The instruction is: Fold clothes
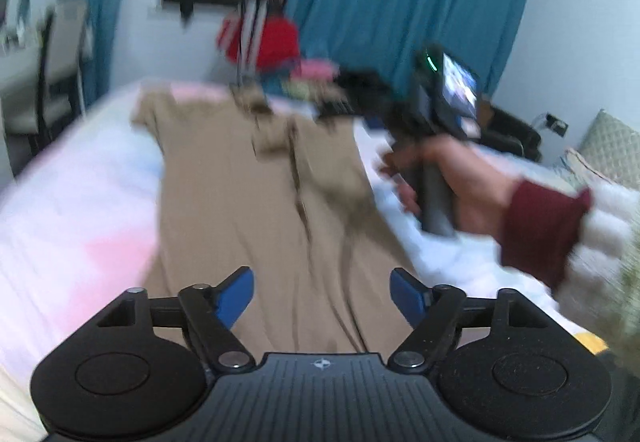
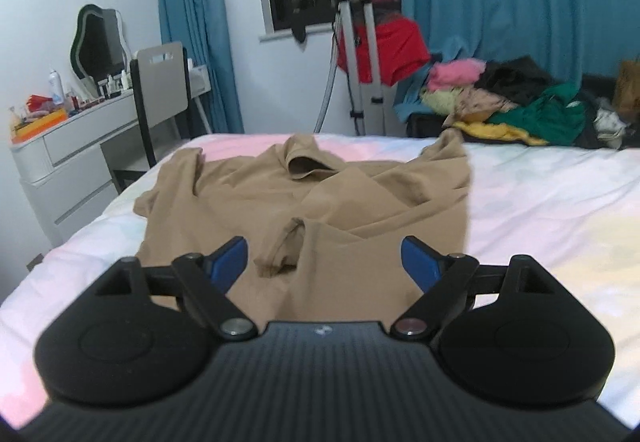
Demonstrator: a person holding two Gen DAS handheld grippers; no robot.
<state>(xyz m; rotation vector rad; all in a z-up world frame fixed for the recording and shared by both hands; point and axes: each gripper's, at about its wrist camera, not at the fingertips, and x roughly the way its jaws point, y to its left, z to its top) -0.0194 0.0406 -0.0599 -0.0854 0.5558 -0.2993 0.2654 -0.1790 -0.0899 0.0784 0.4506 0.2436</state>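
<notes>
A tan shirt (image 2: 320,202) lies spread on the bed (image 2: 540,210), collar toward the far edge, its right side folded over the middle with a sleeve lying on top. The right gripper (image 2: 322,262) hovers over the shirt's near part, blue pads wide apart, nothing between them. In the blurred left wrist view the same tan shirt (image 1: 248,194) stretches away, and the left gripper (image 1: 322,296) stands open above its near end, holding nothing. The right gripper's body (image 1: 436,110) appears there too, held by a hand (image 1: 460,182) in a dark red cuff, beside the shirt's right edge.
A pile of mixed clothes (image 2: 512,98) lies at the bed's far right. A tripod (image 2: 360,42) stands behind the bed before blue curtains. A white dresser (image 2: 72,162) and chair (image 2: 160,90) are at the left. Pillows (image 1: 608,150) sit at the right.
</notes>
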